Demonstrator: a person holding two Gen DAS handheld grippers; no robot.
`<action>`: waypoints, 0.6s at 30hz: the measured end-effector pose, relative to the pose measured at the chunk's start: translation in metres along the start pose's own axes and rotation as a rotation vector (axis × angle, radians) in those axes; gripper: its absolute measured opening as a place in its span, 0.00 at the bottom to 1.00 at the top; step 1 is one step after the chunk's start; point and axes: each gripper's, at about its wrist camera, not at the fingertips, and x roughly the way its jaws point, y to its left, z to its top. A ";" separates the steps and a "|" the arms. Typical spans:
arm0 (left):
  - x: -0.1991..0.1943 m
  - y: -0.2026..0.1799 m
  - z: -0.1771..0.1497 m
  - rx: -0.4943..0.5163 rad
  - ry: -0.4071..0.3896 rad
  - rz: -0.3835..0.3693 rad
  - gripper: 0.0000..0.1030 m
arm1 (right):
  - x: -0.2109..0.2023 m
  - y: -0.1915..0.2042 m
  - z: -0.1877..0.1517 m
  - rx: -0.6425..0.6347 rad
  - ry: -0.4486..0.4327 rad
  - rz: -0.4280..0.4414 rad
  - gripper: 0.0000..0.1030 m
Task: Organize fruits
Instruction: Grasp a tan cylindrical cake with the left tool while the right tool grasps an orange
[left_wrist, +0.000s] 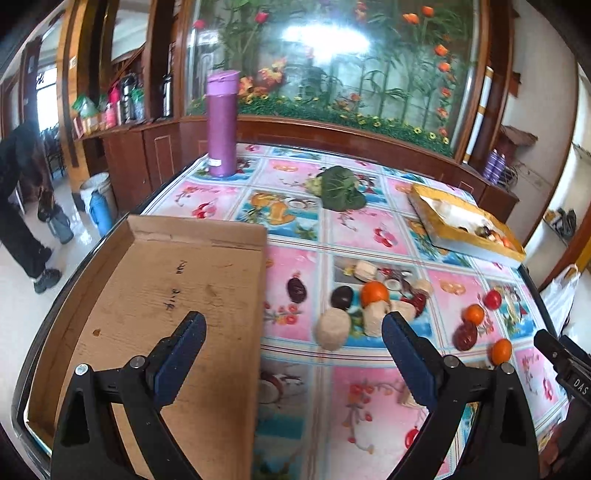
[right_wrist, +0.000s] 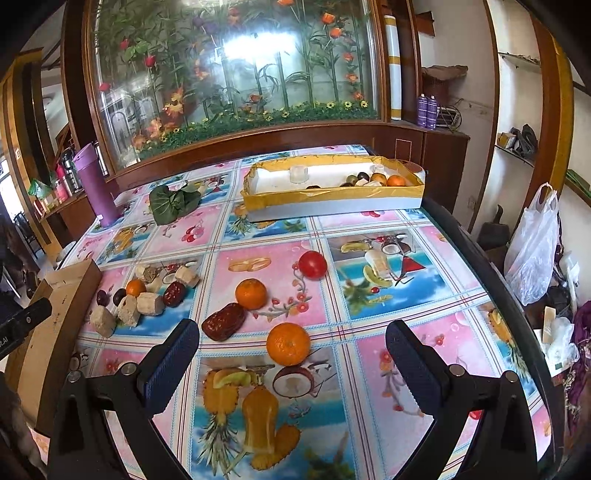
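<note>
Loose fruit lies on the patterned tablecloth (right_wrist: 406, 295): a near orange (right_wrist: 288, 343), a second orange (right_wrist: 251, 293), a red tomato (right_wrist: 312, 264), a big red date (right_wrist: 223, 321). Further left is a cluster with a small orange (right_wrist: 135, 287), dates and beige blocks (right_wrist: 150, 304); in the left wrist view this cluster (left_wrist: 375, 293) lies ahead. My right gripper (right_wrist: 291, 349) is open, the near orange just ahead between its fingers. My left gripper (left_wrist: 293, 336) is open and empty, over the edge of a flat cardboard tray (left_wrist: 166, 280).
A yellow-rimmed white box (right_wrist: 332, 203) with several fruits stands at the far right of the table. A green leafy vegetable (right_wrist: 173, 201) and a purple flask (right_wrist: 96, 184) stand at the back left. A person (left_wrist: 22, 206) bends over on the floor, left. A plastic bag (right_wrist: 535, 240) hangs right.
</note>
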 end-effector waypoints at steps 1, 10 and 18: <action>0.001 0.005 0.001 -0.013 0.005 -0.002 0.93 | 0.002 -0.002 0.004 0.002 0.011 0.005 0.99; 0.010 -0.039 -0.021 0.116 0.093 -0.159 0.93 | 0.043 -0.005 0.001 0.058 0.139 0.056 0.99; 0.034 -0.085 -0.049 0.220 0.223 -0.281 0.74 | 0.053 -0.010 -0.013 0.004 0.177 0.044 0.76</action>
